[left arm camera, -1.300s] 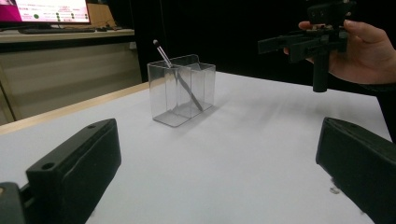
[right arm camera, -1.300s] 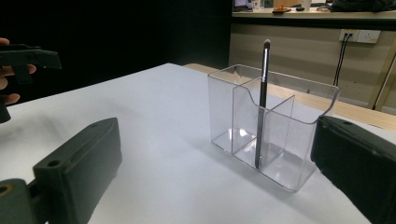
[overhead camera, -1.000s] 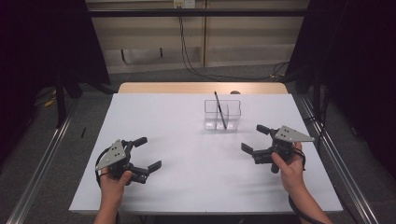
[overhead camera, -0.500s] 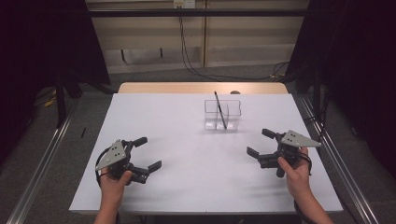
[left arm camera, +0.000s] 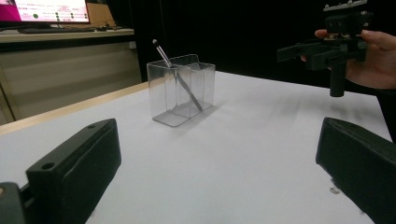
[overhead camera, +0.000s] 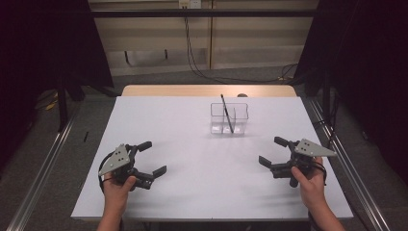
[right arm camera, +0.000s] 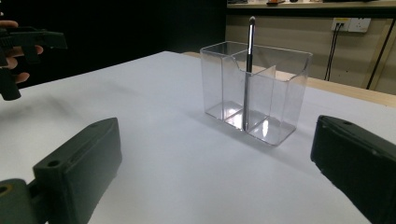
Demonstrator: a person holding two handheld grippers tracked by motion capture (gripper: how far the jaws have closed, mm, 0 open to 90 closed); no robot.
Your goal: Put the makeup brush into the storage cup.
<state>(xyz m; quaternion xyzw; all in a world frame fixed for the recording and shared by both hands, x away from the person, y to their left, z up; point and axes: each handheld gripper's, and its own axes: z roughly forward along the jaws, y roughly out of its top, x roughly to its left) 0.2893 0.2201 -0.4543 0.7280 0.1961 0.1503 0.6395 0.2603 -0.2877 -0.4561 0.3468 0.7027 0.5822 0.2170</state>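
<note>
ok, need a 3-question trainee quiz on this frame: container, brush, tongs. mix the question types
1. True or false: the brush lies flat on the table.
2. What state are the left tongs and right tongs in? A) both open B) both shut C) one holds the brush
3. How many compartments does the clear container have?

Key
1. False: it stands leaning inside the container.
2. A, both open, holding nothing.
3. Two, split by a divider.
</note>
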